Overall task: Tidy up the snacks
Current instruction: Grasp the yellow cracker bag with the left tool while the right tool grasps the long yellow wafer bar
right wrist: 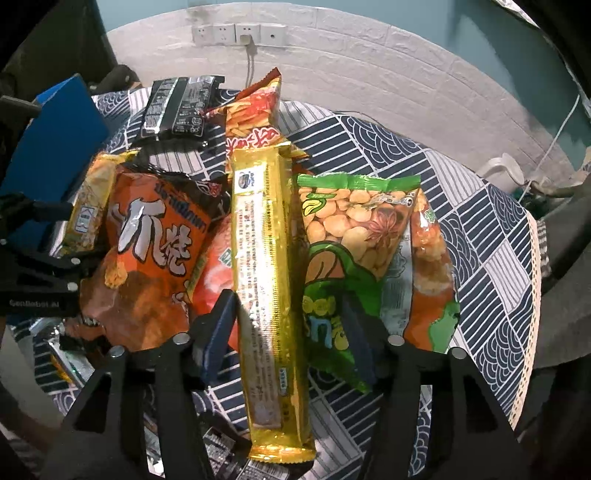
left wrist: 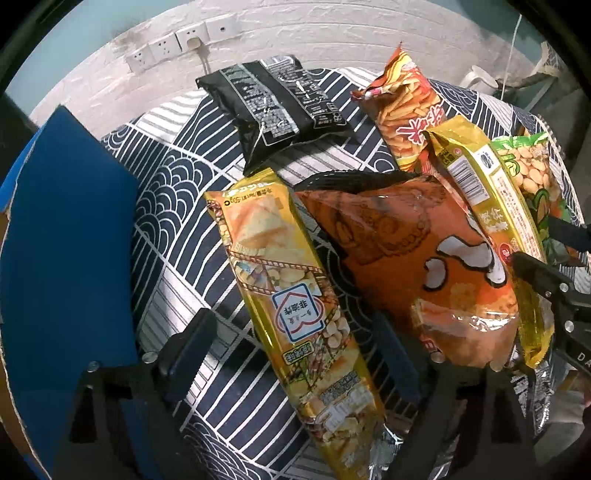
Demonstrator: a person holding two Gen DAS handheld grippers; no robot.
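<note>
Left gripper [left wrist: 295,339] open astride yellow packet [left wrist: 295,314], right gripper [right wrist: 291,332] open astride gold packet [right wrist: 266,288], ends cropped

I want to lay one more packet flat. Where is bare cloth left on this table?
Bare cloth lies between the blue box, the black packet and the yellow packet. More lies right of the green peanut bag. The middle is crowded with overlapping packets.

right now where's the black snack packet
The black packet lies at the far end of the patterned tablecloth near the wall sockets, left of the orange fries bag in the right wrist view, apart from both grippers.
</note>
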